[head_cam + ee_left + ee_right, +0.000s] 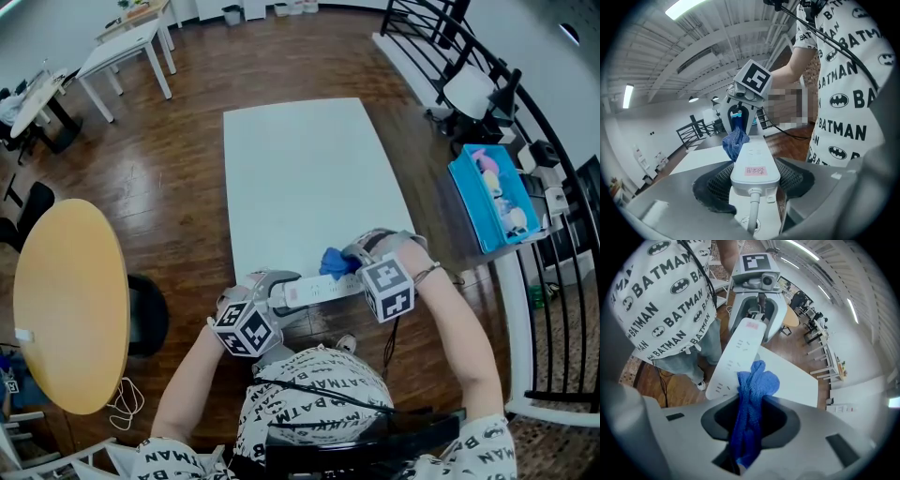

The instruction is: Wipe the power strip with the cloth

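Observation:
A white power strip is held off the near edge of the white table. My left gripper is shut on its cord end; in the left gripper view the power strip, with a pink label, sits between the dark pads. My right gripper is shut on a blue cloth. The blue cloth hangs bunched from my right gripper and its free end rests on the power strip near the far end. From the left gripper view the cloth lies against the strip's far end.
A round yellow table stands at the left with a dark chair beside it. A blue bin sits at the right by a black railing. White desks stand at the back left.

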The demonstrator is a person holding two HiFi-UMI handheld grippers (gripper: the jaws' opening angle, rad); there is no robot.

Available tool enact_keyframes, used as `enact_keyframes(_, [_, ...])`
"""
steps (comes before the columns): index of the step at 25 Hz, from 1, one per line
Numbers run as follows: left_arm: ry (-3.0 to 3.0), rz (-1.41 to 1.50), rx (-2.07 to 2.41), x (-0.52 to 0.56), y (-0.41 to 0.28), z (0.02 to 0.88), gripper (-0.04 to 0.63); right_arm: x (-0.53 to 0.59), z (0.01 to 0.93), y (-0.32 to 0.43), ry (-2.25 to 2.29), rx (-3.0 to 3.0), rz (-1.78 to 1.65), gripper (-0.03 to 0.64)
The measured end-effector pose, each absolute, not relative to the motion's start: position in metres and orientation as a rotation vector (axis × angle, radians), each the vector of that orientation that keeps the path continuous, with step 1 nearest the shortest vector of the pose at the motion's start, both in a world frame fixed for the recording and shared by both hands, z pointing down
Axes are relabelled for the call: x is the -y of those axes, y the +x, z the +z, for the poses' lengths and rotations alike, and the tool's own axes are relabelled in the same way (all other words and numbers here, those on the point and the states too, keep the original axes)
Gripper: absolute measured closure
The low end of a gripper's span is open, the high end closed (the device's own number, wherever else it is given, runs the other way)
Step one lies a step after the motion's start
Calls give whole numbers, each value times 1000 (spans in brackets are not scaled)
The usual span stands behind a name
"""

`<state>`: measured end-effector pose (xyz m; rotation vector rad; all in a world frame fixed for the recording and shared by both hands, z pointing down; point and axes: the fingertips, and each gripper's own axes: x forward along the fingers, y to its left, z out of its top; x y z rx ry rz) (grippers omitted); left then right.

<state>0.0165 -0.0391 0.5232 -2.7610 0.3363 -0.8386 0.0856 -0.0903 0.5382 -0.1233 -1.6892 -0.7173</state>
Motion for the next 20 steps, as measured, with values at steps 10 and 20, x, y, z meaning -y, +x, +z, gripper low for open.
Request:
enact_keyframes(10, [-2777, -843, -367, 47, -1, 523, 316, 104, 558, 134, -14, 1665, -593, 495])
enact_keyframes(20, [-2903, -877, -467, 93, -17, 562, 316, 139, 542, 155, 527, 1847, -307, 497])
